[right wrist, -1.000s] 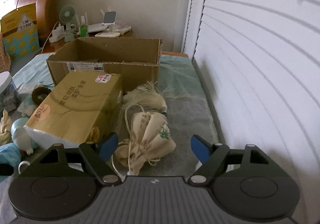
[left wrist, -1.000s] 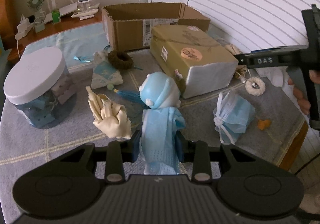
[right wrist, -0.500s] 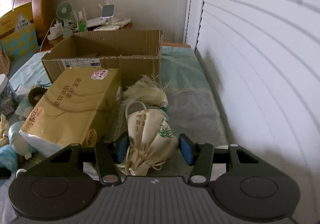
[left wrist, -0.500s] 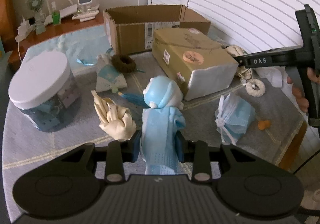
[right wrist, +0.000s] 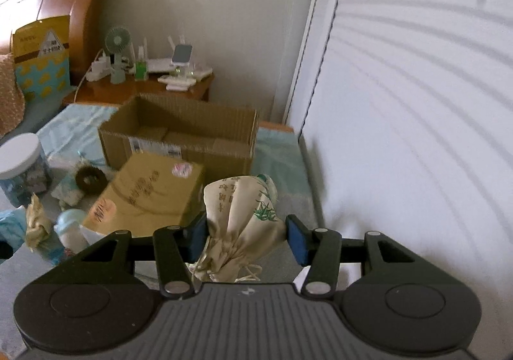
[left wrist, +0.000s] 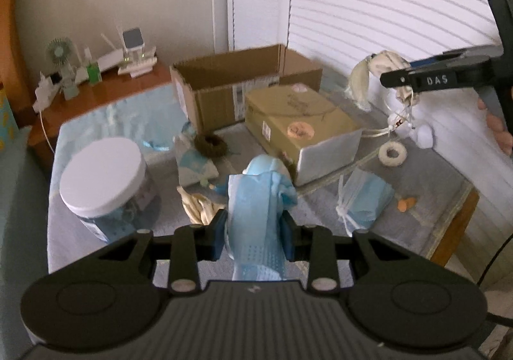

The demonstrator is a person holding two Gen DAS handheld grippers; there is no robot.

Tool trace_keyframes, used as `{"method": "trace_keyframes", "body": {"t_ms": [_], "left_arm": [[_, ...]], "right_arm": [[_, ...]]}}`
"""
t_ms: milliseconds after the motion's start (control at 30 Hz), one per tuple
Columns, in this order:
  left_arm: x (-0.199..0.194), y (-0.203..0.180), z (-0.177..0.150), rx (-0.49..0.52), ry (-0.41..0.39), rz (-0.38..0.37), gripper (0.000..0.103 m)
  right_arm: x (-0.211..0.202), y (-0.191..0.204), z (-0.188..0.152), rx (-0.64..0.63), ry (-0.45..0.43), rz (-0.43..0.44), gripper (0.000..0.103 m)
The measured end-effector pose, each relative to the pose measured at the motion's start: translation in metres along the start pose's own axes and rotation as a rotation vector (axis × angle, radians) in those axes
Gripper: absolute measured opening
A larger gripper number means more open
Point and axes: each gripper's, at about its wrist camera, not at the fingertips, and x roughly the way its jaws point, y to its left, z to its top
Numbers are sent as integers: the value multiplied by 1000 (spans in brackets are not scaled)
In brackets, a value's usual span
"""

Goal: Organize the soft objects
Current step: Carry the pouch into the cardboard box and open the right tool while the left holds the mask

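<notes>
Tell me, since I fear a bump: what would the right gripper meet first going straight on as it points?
Probably the yellow tissue pack or the cardboard box behind; depth is unclear. The right gripper holds a cloth pouch.

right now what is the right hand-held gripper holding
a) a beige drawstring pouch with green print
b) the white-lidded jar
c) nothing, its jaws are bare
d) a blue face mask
a: in the right wrist view the right hand-held gripper has both blue pads pressed against the beige drawstring pouch, which hangs clear of the cloth-covered table; the blue face mask sits in the left hand-held gripper instead.
</notes>
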Motion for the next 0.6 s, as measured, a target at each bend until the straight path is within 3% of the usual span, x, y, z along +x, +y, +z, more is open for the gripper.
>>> {"method": "trace_keyframes", "body": {"t_ms": [300, 600], "left_arm": [[-17, -1, 1, 16, -70, -6, 33], [-15, 13, -2, -30, -82, -1, 33]], "right_arm": [[-19, 7, 49, -43, -84, 26, 57], [10, 26, 121, -45, -123, 93, 57]]}}
